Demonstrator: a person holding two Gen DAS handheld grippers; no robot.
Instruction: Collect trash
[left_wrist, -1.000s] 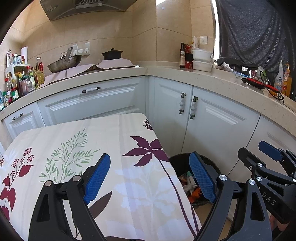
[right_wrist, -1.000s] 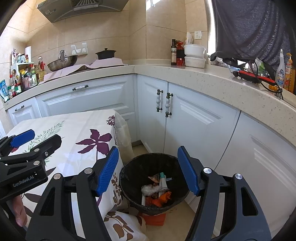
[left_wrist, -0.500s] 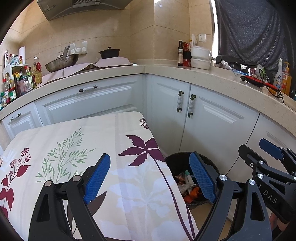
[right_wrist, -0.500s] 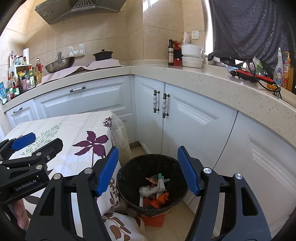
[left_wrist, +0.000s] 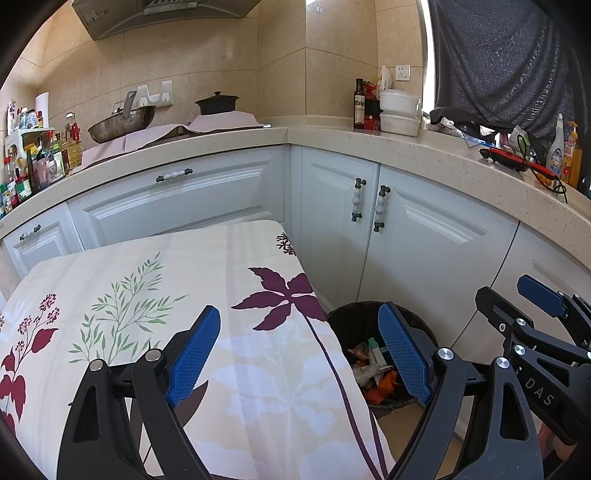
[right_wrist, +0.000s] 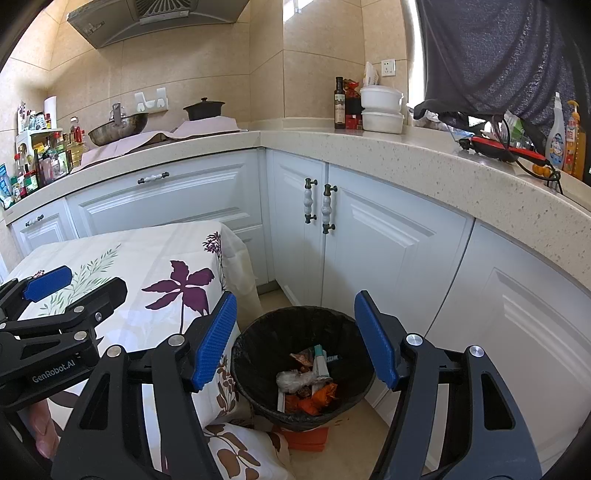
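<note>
Trash (right_wrist: 308, 384) lies in the black bin (right_wrist: 258, 354) on the floor, beside the table (left_wrist: 147, 280) and below the cabinets. Both grippers, left (left_wrist: 299, 354) and right (right_wrist: 295, 341), hang spread wide and hold nothing. The tablecloth shows no litter, so collection looks finished or nearly so.

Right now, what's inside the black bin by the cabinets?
The black bin holds a loose pile of trash: orange wrappers, a crumpled clear bag, a white tube-like piece. Anything beneath that pile, and the bin's floor, is covered. Both grippers are open and empty.
</note>
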